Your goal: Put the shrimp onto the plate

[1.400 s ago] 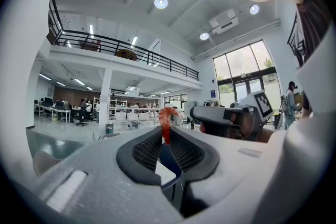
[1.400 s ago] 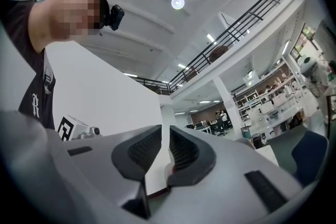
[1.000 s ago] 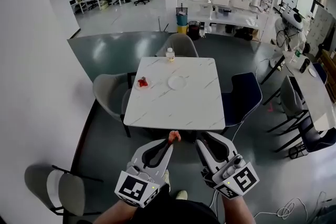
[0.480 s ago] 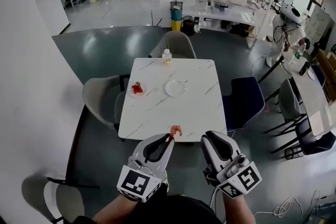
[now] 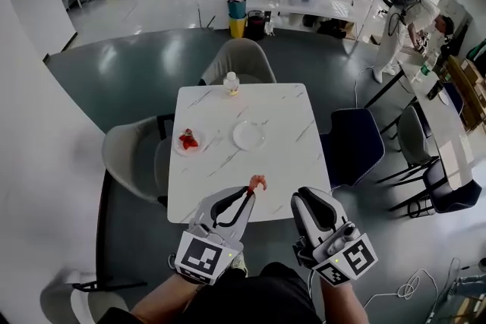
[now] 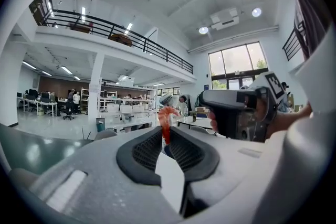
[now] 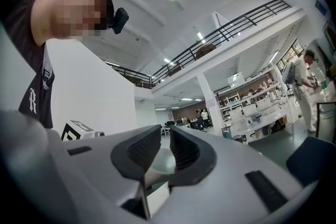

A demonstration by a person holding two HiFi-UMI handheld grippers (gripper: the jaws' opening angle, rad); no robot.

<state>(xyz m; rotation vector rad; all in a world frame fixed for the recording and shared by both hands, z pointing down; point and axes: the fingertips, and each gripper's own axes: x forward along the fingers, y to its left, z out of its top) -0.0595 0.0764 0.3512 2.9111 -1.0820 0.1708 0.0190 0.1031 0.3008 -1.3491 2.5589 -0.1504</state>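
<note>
My left gripper [image 5: 248, 193] is shut on an orange-red shrimp [image 5: 258, 181], held up over the near edge of the white marble table [image 5: 281, 171]. In the left gripper view the shrimp [image 6: 167, 115] sticks up from between the jaws of that gripper [image 6: 164, 132]. An empty white plate [image 5: 249, 135] lies mid-table, well beyond the shrimp. A smaller plate [image 5: 177, 149] at the table's left carries more red shrimp [image 5: 187, 139]. My right gripper [image 5: 310, 200] hovers beside the left, near the table's front edge; its jaws [image 7: 165, 140] stand almost together with nothing between them.
A small bottle [image 5: 231, 83] stands at the table's far edge. Grey chairs [image 5: 238, 57] sit at the far side and at the left [image 5: 129, 152], a dark blue chair [image 5: 355, 144] at the right. Desks, shelves and people fill the room beyond.
Both grippers have come forward from in front of the table to its near edge, the shrimp still in the left one. The table now sits closer in the head view.
</note>
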